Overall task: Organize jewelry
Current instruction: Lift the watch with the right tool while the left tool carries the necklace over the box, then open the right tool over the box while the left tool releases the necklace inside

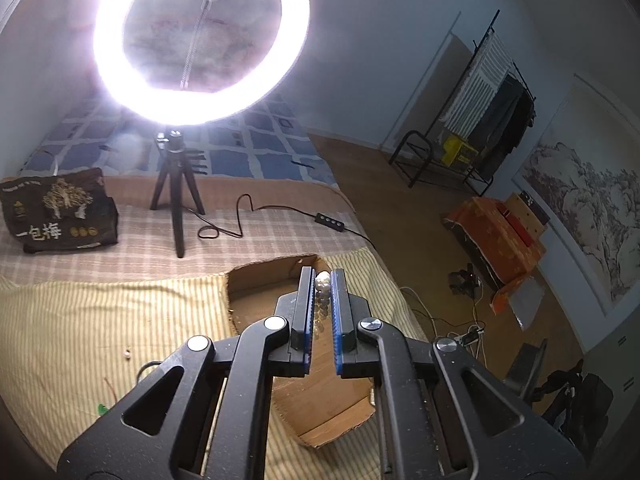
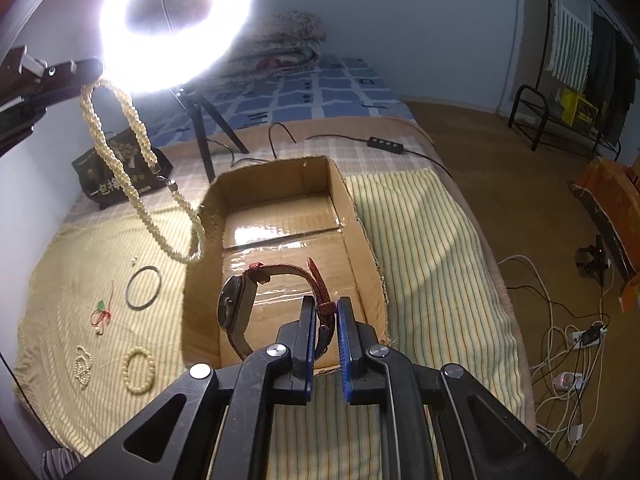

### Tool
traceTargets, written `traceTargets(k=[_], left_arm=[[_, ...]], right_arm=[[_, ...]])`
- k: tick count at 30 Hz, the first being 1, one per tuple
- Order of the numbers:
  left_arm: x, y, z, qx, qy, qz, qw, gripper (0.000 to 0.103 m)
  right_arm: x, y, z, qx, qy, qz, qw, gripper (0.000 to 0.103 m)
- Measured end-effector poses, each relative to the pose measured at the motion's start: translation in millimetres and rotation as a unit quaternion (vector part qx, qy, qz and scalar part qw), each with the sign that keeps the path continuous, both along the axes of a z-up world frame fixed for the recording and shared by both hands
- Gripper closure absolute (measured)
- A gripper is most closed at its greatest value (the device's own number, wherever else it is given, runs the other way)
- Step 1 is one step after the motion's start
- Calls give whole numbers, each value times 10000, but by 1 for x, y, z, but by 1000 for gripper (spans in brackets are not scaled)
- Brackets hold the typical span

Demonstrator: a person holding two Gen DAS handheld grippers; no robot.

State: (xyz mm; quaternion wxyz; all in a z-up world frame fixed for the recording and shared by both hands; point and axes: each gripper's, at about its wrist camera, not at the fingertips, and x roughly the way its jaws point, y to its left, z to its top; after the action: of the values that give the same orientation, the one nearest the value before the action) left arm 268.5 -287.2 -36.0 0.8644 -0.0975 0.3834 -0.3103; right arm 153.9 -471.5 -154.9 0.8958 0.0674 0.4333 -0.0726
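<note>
up close, the left gripper (image 1: 322, 280) has its blue-padded jaws clamped on a long strand of cream pearl beads (image 2: 138, 152), which shows between the fingertips as a few pale beads in the left wrist view. from the right wrist view that same strand hangs down in a long loop from the left gripper at the upper left, its lowest bend just beside the left wall of the open brown cardboard box (image 2: 276, 184); whether it touches the wall i cannot tell.

the right gripper (image 2: 325, 308) is pinched shut on the red woven strap of a dark-faced wristwatch (image 2: 236, 304). the watch is held above the box's glossy taped floor, its case tilted on edge to the left of the jaws.

the box sits on a yellow striped cloth (image 2: 416, 248) spread over the bed. left of the box, on the cloth, lie a thin dark bangle (image 2: 144, 287), a red cord with a small green piece (image 2: 102, 312), a small white bead strand (image 2: 82, 366) and a cream bead bracelet (image 2: 139, 370), all apart from each other.

behind the box a glowing white ring light (image 2: 176, 28) stands on a black tripod, with a dark printed bag (image 2: 120, 164) near it.
</note>
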Motion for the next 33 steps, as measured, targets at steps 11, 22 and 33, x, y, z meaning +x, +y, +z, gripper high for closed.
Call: traceTargets(k=[11, 22, 33], left_arm=[[13, -24, -44, 304, 292, -97, 9991, 98], [11, -38, -71, 733, 327, -233, 9965, 97], [0, -21, -60, 892, 77, -102, 9959, 68]], right_arm=[[14, -14, -32, 128, 279, -133, 9994, 94], [17, -13, -44, 202, 292, -93, 9993, 59], [5, -5, -27, 190, 31, -174, 9997, 34]])
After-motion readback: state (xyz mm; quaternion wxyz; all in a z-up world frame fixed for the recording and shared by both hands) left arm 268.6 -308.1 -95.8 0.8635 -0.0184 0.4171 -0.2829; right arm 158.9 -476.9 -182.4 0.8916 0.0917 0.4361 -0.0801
